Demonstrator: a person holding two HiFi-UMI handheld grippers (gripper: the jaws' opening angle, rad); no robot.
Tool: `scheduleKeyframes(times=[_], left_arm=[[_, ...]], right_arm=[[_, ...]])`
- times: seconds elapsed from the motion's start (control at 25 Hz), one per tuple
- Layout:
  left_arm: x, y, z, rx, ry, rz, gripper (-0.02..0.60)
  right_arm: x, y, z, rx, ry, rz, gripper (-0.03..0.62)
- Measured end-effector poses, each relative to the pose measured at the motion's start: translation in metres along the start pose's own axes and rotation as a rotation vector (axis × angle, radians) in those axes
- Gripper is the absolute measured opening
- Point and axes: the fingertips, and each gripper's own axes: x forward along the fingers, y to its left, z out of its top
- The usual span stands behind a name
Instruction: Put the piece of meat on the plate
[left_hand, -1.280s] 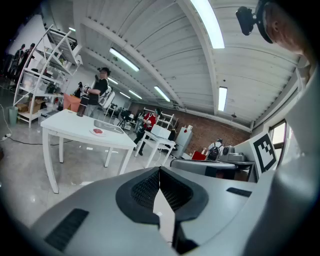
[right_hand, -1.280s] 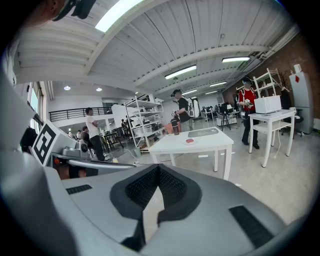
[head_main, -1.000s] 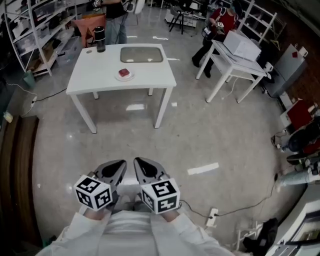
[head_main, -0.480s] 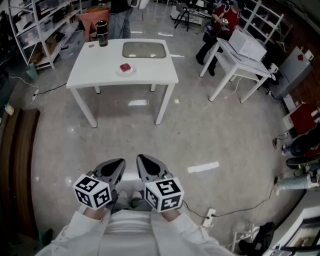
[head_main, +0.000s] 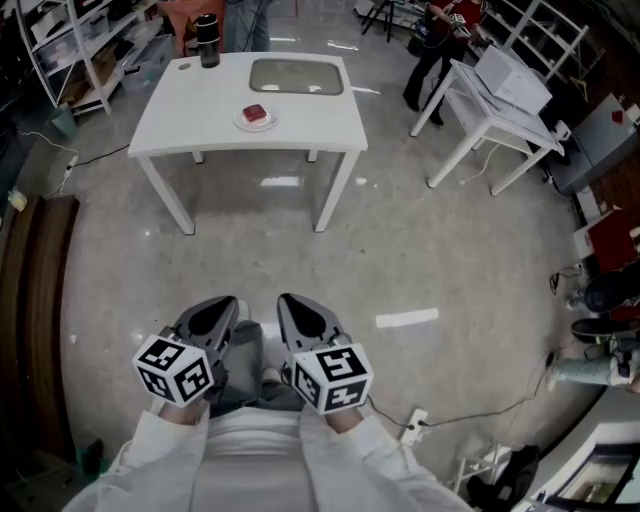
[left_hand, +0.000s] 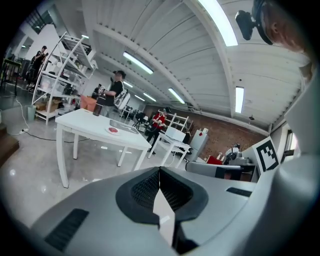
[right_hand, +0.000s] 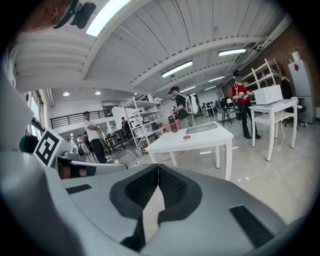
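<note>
head view, left to right.

- metal shelving rack (head_main: 55, 50): upper left corner, loaded with goods too small to tell.
- black tumbler (head_main: 208, 27): upright on the far left corner of the white table (head_main: 190, 120).
- left gripper (head_main: 226, 303): low in frame, close to the person's body, with its marker cube (head_main: 174, 368) at the rear. the left gripper view shows the jaws pressed together with nothing between them.
- plate (head_main: 243, 121): small, white, near the middle of the white table.
- piece of meat (head_main: 258, 112): red, lying on the plate, well apart from both grippers.
- right gripper (head_main: 285, 300): just beside the left gripper, pointing the same way toward the table, with its marker cube (head_main: 334, 376) at the rear. the right gripper view shows the pads meeting edge to edge, gripping nothing.
- grey rectangular tray (head_main: 296, 76): flat on the far right part of the white table, beyond the plate.
- person in a red top (head_main: 440, 25): standing near the far end of the second table.
- second white table (head_main: 480, 120): upper right, apart from the first.
- white box (head_main: 512, 78): resting on the second white table.
</note>
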Motion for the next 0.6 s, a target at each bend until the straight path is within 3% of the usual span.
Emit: scheduleKeyframes(times=[0.28, 0.6], left_arm=[[0.043, 0.061, 0.041, 0.008, 0.012, -0.011, 0.009], [0.099, 0.142, 0.122, 0.039, 0.032, -0.082, 0.01]], right_arm=[[0.073, -0.021, 0.032, 0.027, -0.016, -0.009, 0.015], [0.186, -0.042, 0.097, 0.027, -0.035, -0.046, 0.015]])
